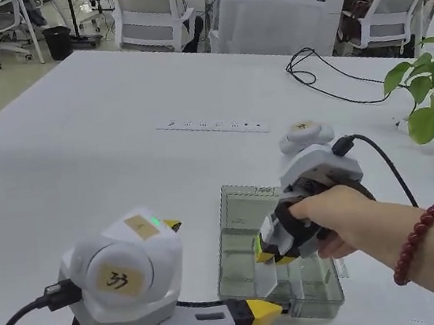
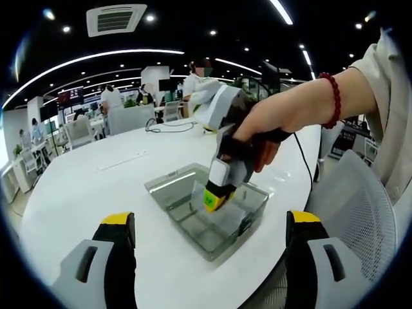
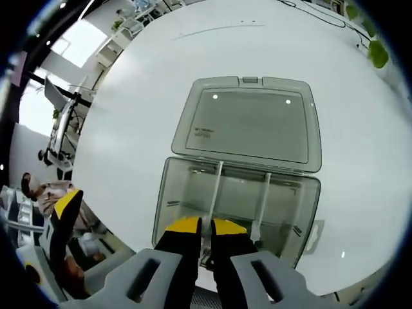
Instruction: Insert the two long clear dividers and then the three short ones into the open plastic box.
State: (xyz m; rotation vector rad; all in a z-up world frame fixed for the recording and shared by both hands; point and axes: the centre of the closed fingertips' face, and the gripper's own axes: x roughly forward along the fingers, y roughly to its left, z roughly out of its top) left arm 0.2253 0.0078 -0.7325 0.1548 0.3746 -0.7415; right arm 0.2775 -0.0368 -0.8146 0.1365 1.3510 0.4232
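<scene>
The clear plastic box [image 1: 238, 267] stands open near the table's front edge, its lid [image 3: 251, 122] laid back flat. My right gripper [image 3: 205, 226] points down into the box, shut on a long clear divider [image 3: 215, 187] that stands upright across the base. A second long divider [image 3: 264, 193] stands parallel to it on its right. In the head view the right gripper [image 1: 269, 253] hangs over the box's middle. My left gripper [image 2: 210, 219] is open and holds nothing, off the box's near left side [image 1: 218, 269]. From the left gripper view the right gripper [image 2: 217, 188] dips into the box [image 2: 187, 222].
A thin row of clear pieces [image 1: 212, 126] lies on the white table [image 1: 80, 147] beyond the box. A black cable [image 1: 325, 78] loops at the back right beside a green plant [image 1: 430, 89]. Office chairs [image 1: 143, 13] stand past the far edge.
</scene>
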